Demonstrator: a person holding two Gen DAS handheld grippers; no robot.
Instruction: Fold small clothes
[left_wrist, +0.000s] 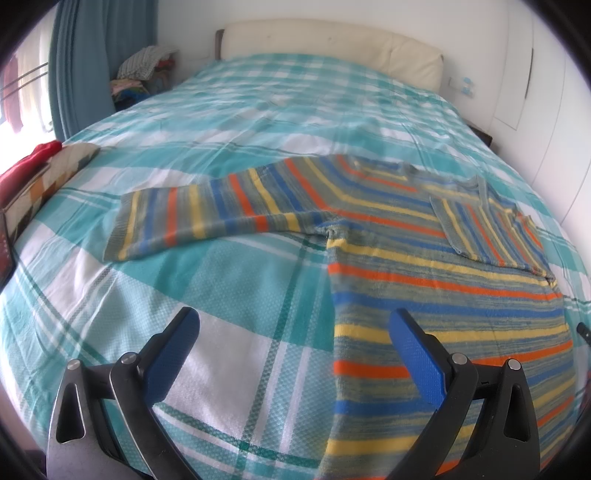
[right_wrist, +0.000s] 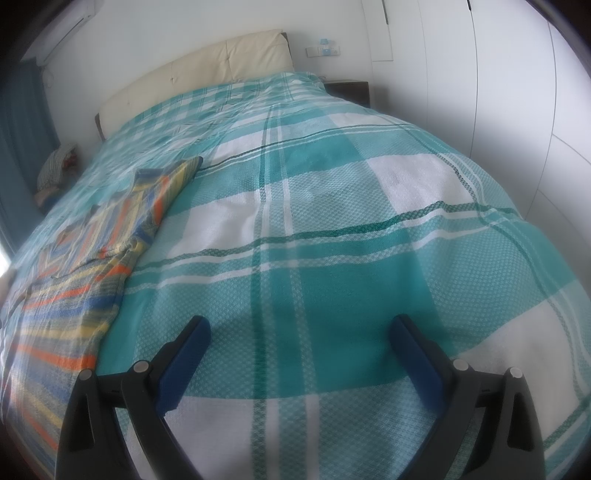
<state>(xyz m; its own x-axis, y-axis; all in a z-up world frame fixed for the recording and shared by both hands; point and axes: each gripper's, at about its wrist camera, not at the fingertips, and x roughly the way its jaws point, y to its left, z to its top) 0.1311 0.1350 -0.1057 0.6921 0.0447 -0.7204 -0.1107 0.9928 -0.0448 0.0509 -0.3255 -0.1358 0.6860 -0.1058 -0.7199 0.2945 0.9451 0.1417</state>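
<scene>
The sweater (left_wrist: 424, 236) lies on the bed (left_wrist: 229, 266), one sleeve (left_wrist: 207, 218) stretched leftward.

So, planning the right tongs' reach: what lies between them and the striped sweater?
Only bare checked bedspread separates the right tongs from the striped sweater, per the right wrist view.

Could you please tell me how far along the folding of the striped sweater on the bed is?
Early stage. Done: the right sleeve is already folded across the striped sweater, which lies flat on the plaid bedspread. In hand: nothing; the left gripper and the right gripper are both open and empty above the bed. Left: the left sleeve lies stretched out sideways, and the body is not yet folded.
</scene>
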